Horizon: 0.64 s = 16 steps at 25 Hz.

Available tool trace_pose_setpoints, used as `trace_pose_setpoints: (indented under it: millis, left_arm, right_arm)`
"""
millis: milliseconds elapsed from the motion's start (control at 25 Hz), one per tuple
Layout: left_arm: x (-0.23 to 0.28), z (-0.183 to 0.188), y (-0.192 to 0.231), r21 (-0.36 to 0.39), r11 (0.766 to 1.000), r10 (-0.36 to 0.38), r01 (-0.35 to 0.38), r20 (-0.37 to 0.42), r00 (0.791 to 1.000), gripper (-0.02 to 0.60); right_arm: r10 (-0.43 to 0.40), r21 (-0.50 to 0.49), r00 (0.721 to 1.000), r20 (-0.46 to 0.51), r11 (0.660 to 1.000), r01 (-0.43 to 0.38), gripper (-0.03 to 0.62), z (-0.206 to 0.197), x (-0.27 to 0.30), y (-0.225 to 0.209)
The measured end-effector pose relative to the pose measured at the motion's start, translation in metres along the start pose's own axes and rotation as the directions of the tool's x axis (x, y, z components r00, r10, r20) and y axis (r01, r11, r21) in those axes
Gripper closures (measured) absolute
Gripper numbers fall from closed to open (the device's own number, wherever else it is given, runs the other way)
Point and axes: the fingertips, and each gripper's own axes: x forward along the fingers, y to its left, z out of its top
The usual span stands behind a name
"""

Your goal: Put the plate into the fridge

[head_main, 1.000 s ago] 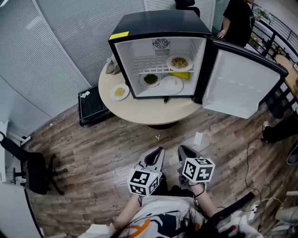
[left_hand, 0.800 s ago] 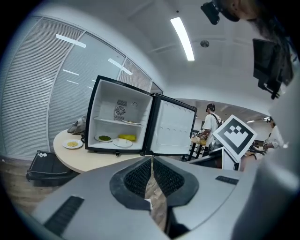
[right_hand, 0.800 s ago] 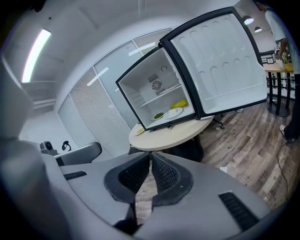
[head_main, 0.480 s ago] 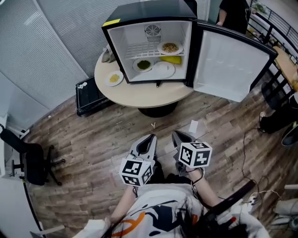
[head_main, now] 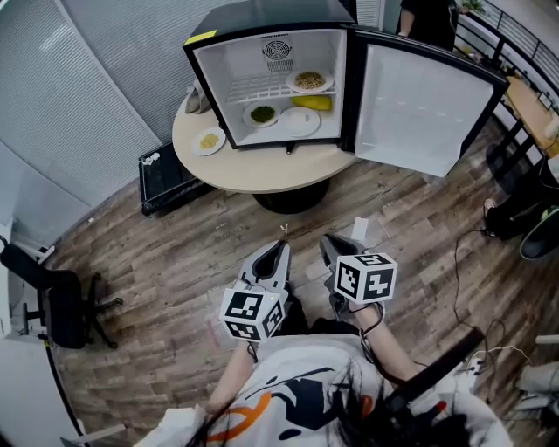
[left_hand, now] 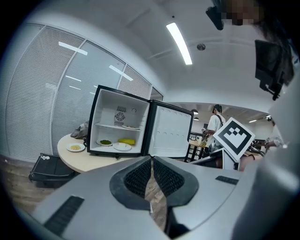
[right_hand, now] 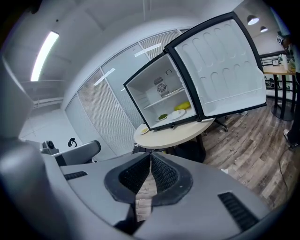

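— Where's the plate?
— A plate of yellow food (head_main: 209, 140) sits on the bench (head_main: 262, 175), just left of the open fridge (head_main: 262, 19). An empty white plate (head_main: 300, 121) lies inside.
— Grippers?
— Left gripper (head_main: 279, 249) and right gripper (head_main: 328, 244) are well apart from the fridge, both closed and empty.

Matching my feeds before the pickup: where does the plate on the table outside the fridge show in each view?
Head view: plate, upper left, on the table left of the fridge.
Left gripper view: plate, left of centre, beside the fridge.
Right gripper view: plate, small, near centre, table's left end.
Shared landmark: the open fridge door.
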Motion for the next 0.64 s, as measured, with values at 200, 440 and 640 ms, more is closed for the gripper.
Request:
trace_pose_setpoints:
  millis: [200, 440, 640]
  left_arm:
    - [0.002, 0.0, -0.005, 0.004, 1.0, -0.01, 0.01, 0.004, 1.0, 0.555]
    - [0.005, 0.003, -0.007, 0.006, 1.0, -0.011, 0.011, 0.006, 1.0, 0.555]
    - [0.007, 0.002, -0.005, 0.005, 1.0, -0.012, 0.012, 0.002, 1.0, 0.555]
  right_arm:
    - [-0.01, 0.005, 1.0, 0.003, 1.0, 0.01, 0.569, 0.0, -0.003, -0.007]
    - [-0.016, 0.006, 1.0, 0.008, 1.0, 0.016, 0.569, 0.005, -0.005, -0.011]
    - [-0.012, 0.005, 1.0, 0.005, 1.0, 0.012, 0.569, 0.005, -0.001, -0.011]
